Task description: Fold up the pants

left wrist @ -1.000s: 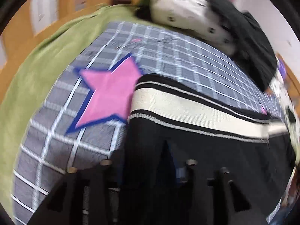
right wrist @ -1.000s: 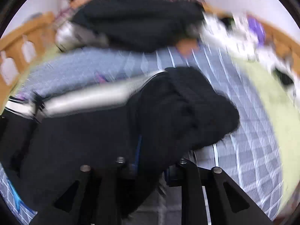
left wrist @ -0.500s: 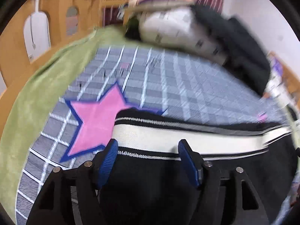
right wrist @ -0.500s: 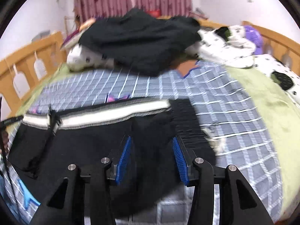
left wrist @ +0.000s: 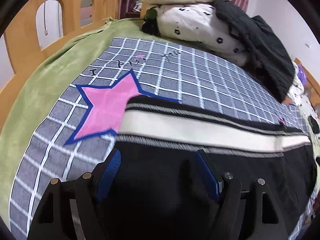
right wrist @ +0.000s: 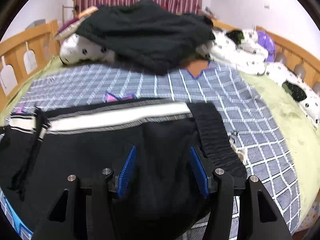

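Black pants [left wrist: 180, 190] w/ cream stripe; grey-white checked blanket [left wrist: 200, 84], pink star [left wrist: 108, 108].

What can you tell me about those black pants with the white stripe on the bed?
The black pants look like soft knit fabric, with a wide cream stripe edged by thin grey lines running along the far side. A ribbed, gathered waistband shows at the right end. They lie flat across the grey checked blanket, covering one tip of its pink star. The left gripper and right gripper hover over them, jaws open, holding nothing.
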